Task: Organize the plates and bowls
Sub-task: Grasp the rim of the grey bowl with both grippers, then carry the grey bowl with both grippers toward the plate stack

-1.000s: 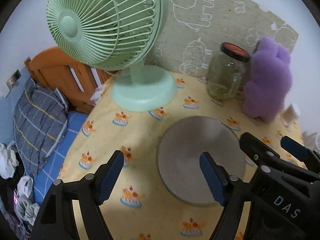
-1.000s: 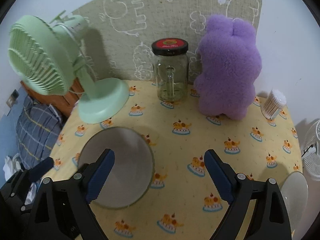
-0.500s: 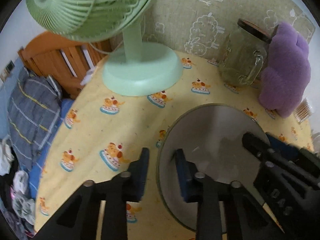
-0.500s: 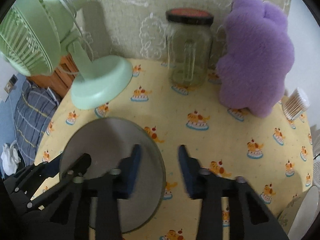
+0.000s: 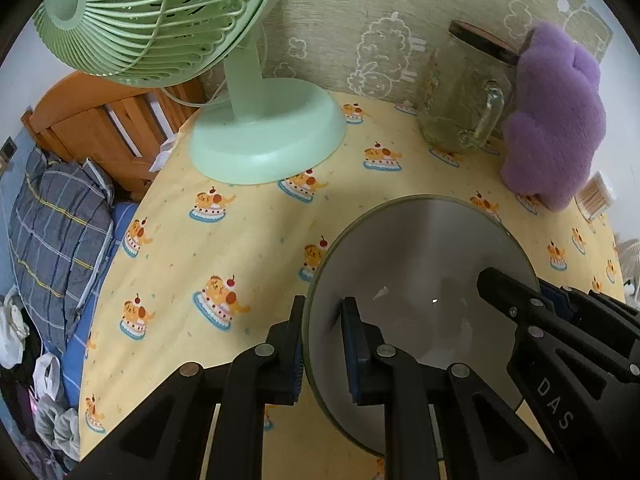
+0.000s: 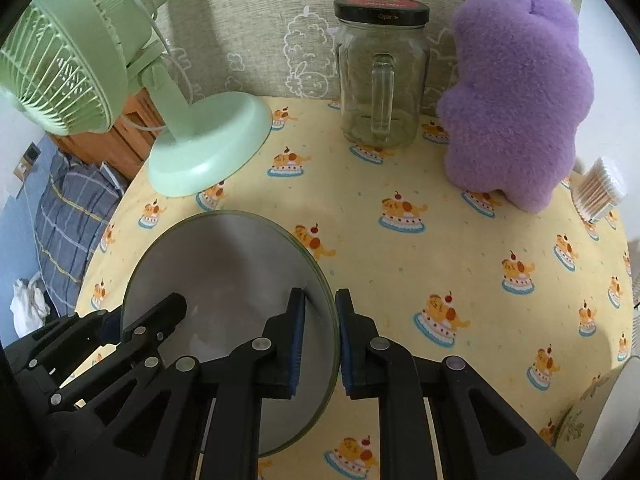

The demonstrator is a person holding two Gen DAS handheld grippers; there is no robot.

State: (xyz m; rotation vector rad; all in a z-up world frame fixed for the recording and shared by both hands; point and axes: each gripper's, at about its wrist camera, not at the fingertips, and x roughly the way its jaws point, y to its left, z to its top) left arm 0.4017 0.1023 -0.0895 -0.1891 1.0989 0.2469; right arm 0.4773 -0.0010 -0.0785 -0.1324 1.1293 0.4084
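A round grey glass plate [image 5: 420, 264] with a greenish rim lies on the yellow cake-print tablecloth [image 5: 248, 240]. My left gripper [image 5: 322, 340] is shut on its left rim, one finger outside the rim and one on the plate. My right gripper [image 6: 320, 334] is shut on its right rim [image 6: 320, 280] in the same way. Each gripper shows in the other's view: the right one [image 5: 560, 320] across the plate, the left one [image 6: 112, 336] at lower left. A second white dish [image 6: 616, 400] shows partly at the right edge.
A green desk fan [image 6: 192, 136] stands at the back left, a lidded glass jar mug [image 6: 380, 80] at the back centre, a purple plush toy [image 6: 516, 96] at the back right, a cotton swab box [image 6: 600, 188] beside it. A bed with a plaid pillow [image 5: 56, 216] lies beyond the table's left edge.
Both grippers moved forward and down to the plate and closed from wide open onto its opposite rims.
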